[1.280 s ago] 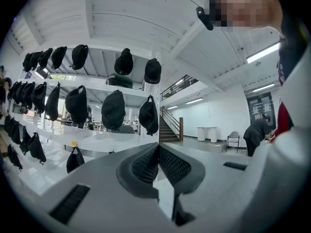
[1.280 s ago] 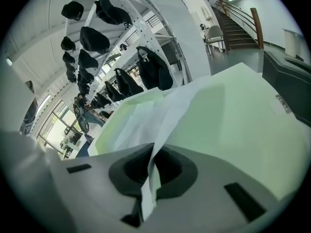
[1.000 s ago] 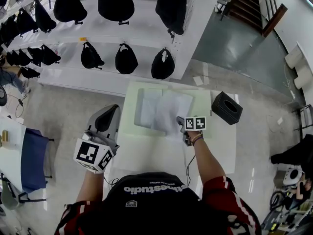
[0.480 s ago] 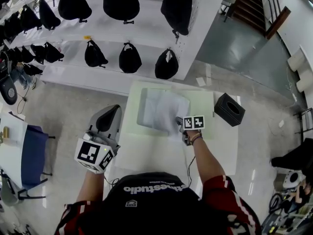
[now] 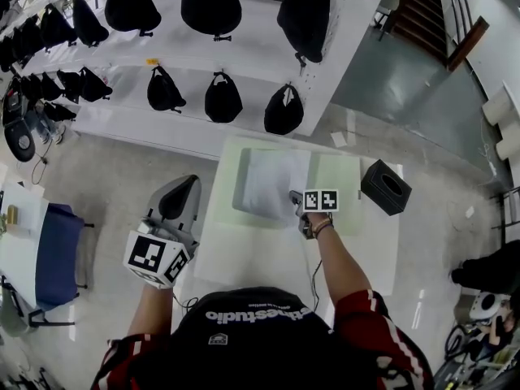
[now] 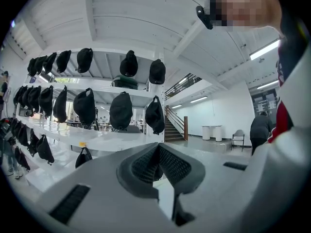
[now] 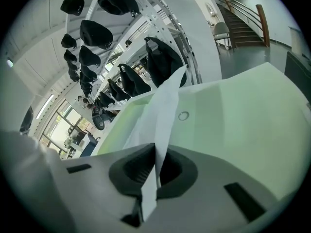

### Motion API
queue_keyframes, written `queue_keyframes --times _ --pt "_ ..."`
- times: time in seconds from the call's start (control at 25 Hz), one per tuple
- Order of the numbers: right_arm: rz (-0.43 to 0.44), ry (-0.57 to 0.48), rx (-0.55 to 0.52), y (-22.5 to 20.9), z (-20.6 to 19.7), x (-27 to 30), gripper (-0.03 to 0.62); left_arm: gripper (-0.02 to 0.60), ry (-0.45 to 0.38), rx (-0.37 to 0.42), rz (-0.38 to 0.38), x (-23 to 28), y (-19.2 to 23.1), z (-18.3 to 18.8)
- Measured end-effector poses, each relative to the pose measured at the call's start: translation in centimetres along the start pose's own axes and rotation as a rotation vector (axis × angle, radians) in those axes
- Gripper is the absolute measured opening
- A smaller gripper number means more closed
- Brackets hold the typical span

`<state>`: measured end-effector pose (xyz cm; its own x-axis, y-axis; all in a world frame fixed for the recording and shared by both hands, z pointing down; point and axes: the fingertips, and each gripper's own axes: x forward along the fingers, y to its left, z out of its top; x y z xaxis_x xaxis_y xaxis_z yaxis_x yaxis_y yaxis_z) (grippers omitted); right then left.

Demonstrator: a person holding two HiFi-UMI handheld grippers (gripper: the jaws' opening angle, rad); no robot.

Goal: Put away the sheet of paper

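The white sheet of paper (image 5: 275,181) hangs over a shallow pale tray (image 5: 240,192) that sits on the green mat (image 5: 340,177) at the far side of the white table. My right gripper (image 5: 297,197) is shut on the sheet's near right edge. In the right gripper view the paper (image 7: 167,106) stands on edge between the pads of the right gripper (image 7: 156,152) and bends away over the tray (image 7: 127,115). My left gripper (image 5: 187,185) is held off the table's left side. Its jaws meet with nothing in them, as the left gripper view (image 6: 158,147) shows.
A black open-topped box (image 5: 386,187) stands at the table's far right corner. Behind the table run white shelves (image 5: 244,55) with several black bags. A blue chair (image 5: 57,254) stands on the floor to the left.
The right gripper has drawn the sheet leftward, from lying mostly right of the tray to covering it. The left gripper has stayed where it was.
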<state>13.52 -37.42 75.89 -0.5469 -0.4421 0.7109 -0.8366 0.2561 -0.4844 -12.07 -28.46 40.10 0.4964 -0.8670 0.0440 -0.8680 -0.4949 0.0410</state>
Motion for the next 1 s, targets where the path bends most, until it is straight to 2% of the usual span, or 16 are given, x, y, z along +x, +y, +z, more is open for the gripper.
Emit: queue_keyframes --times 0.36,0.56,1.0 --pt "0.025 0.018 0.03 1.1 -0.3 1.6 0.003 0.003 -0.001 0.014 0.024 0.0 1.5 0.0" --pt "0.014 0.048 0.091 0.5 -1.1 2.2 0.003 0.003 -0.002 0.006 0.03 0.1 1.9 -0.2" --pt "-0.004 0.093 0.07 1.1 -1.7 3.2 0.003 0.003 0.0 0.006 0.022 0.1 2.3 -0.3"
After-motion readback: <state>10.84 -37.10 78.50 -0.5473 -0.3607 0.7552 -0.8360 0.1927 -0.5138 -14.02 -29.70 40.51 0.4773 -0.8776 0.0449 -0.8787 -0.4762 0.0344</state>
